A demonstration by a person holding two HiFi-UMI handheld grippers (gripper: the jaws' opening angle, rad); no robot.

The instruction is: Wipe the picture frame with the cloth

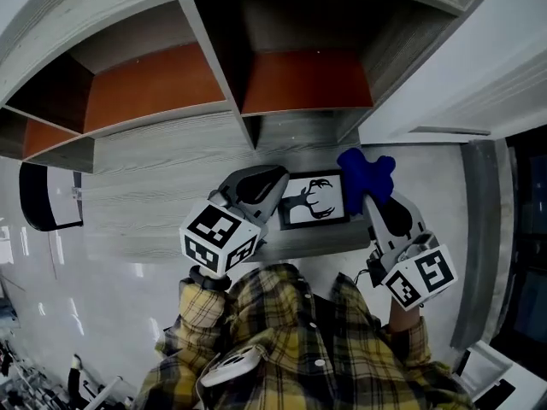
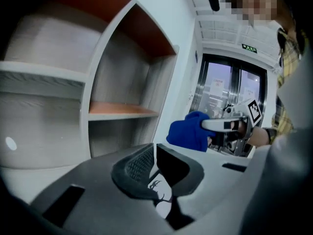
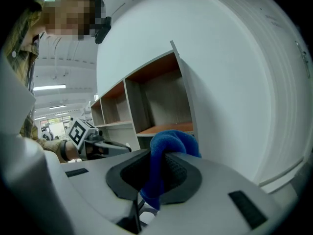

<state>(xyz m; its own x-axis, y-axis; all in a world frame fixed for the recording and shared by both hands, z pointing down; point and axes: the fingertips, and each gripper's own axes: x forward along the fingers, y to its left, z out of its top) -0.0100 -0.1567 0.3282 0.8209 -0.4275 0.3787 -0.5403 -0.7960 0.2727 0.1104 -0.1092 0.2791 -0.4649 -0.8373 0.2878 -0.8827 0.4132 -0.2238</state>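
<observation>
Locate the picture frame [image 1: 312, 199], printed with a deer silhouette, close to the front edge of the bench [image 1: 154, 178], just forward of the divider [image 1: 249, 128] between two orange-backed shelf compartments [image 1: 299, 79]. Treat its pose as unconfirmed: lying flat or leaning back, not readable from above. Find the cloth [image 1: 365, 171], blue and bunched, at the frame's right end, overlapping the far right corner in the head view. Do not assume contact there; no view gives its height above the glass. Note the right gripper [image 1: 369, 199] clenched on that cloth, with one fold standing up past the jaws and a tail hanging below them in the right gripper view. Note the left gripper [image 1: 275, 184] at the frame's left end, jaws pressed together on nothing, with the deer print showing just beneath them in the left gripper view. Regard contact with the frame as unconfirmed here too. Judge the wipe as not yet begun. Expect the main hazard from an unrestrained frame: with closed jaws able only to press, not clamp, a sideways stroke could push the frame along the bench or over the front edge. Guard against scratching as well, given so little cloth ahead of the hard jaw tips. Watch for a clash between the two grippers, both working near one small frame. Allow for the bunched cloth slipping out of the jaws under drag.
</observation>
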